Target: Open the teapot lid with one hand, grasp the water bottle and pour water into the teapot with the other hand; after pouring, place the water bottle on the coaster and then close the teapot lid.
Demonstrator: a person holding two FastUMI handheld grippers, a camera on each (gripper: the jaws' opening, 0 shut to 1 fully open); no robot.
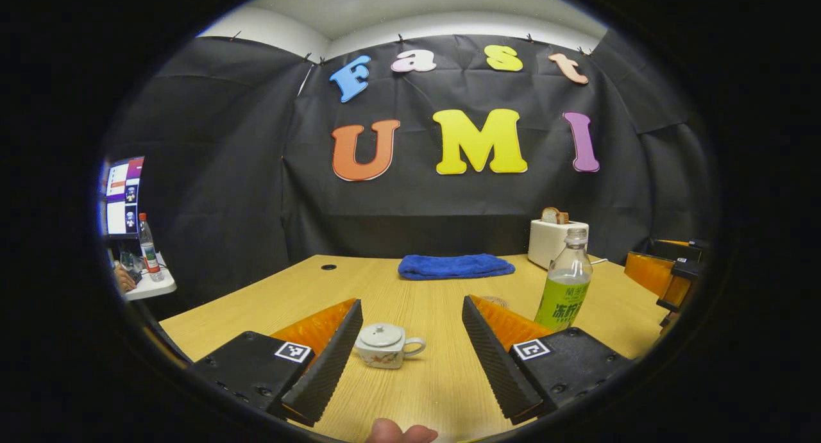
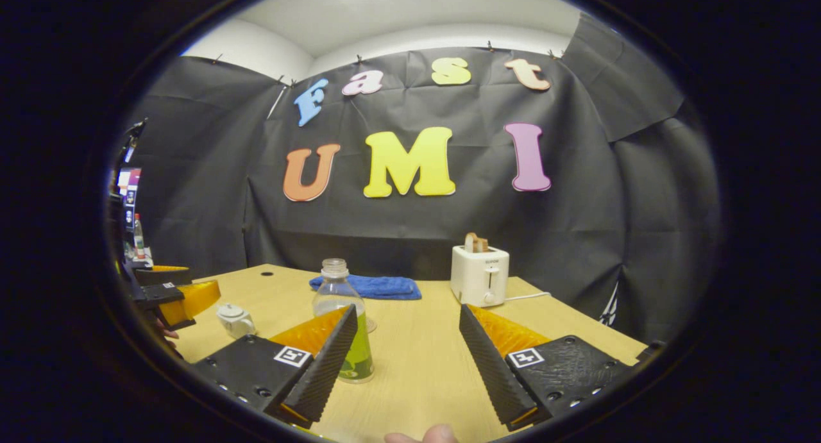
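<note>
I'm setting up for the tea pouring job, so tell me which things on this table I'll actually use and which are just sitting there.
For the job:
- teapot with its lid on
- water bottle, uncapped
- coaster, partly hidden behind the left tool's finger
- left tool and right tool, both open

Just lying about:
- blue towel
- toaster with bread in it

- 1 teapot (image 1: 385,345), lid on
- 1 water bottle (image 1: 565,283), uncapped
- 1 blue towel (image 1: 455,266)
- 1 toaster (image 1: 553,240), bread in it
- 1 counter (image 1: 423,379)
- 1 second bottle (image 1: 149,249) on side desk (image 1: 151,288)
- 1 monitor (image 1: 122,198)
</note>
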